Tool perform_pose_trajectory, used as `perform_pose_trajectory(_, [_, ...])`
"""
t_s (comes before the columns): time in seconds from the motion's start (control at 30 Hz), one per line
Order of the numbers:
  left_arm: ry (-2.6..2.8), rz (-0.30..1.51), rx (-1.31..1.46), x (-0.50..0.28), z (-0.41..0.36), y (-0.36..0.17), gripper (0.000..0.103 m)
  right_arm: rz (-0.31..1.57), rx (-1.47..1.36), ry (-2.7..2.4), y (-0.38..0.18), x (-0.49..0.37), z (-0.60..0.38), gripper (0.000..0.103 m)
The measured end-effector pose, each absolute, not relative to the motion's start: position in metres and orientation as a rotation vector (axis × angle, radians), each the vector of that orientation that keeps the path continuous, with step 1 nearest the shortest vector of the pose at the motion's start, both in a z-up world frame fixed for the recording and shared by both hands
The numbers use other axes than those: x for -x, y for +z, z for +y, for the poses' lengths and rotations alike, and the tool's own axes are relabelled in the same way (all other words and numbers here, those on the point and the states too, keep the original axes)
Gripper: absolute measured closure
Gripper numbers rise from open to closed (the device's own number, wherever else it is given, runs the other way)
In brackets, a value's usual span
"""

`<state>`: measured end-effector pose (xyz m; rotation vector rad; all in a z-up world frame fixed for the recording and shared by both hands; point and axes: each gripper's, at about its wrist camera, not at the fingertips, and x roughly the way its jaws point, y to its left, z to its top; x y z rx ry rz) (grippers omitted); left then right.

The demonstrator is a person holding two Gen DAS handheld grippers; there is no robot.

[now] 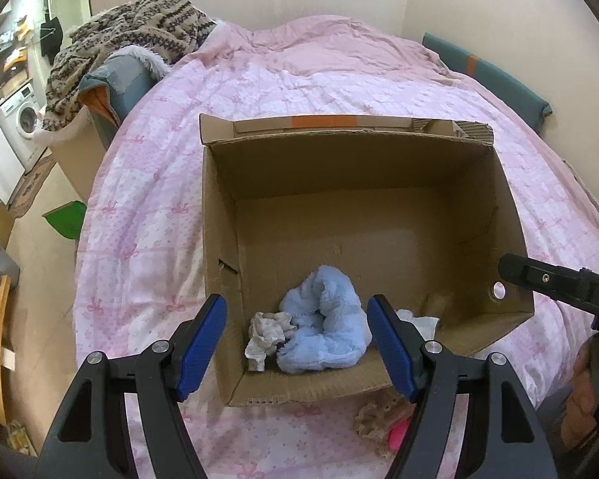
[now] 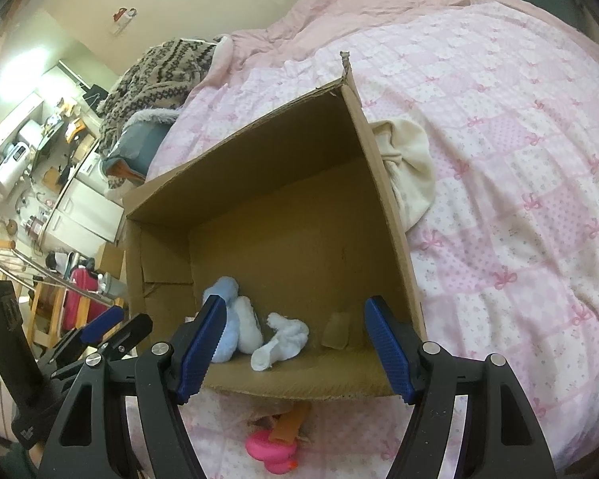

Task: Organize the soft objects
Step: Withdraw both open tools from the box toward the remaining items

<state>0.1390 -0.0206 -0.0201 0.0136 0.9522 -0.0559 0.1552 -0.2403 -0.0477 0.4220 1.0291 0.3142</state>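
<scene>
Both the left gripper [image 1: 297,353] and right gripper [image 2: 295,349] are hanging released, gripping nothing, over the near rim of the cardboard box [image 1: 219,207]. The blue fleece [image 1: 323,323] and white sock [image 2: 279,341] are lying inside against the near wall; probably light and floppy, best pinched at a bunched fold. A cream cloth [image 2: 409,175] is waiting beyond the box's right wall.

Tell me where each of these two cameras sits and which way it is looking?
Left wrist view: rides on the left hand-held gripper, looking down into the cardboard box on the pink bedspread; its open blue fingers show, plus the right hand-held gripper at the right edge.
Right wrist view: rides on the right hand-held gripper, looking into the box from its right side; its open fingers show, the left hand-held gripper lower left.
Shared: box, blue fluffy cloth, white sock, bedspread, patterned blanket.
</scene>
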Motion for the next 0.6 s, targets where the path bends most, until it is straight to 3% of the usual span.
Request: perform_pose_trajectory(0.6, [-0.036,0.919,0.029,-0.086,-0.012,0.003,0.033,1.008,-0.394,0.347,-0.029,-0.107,-0.24,0.027])
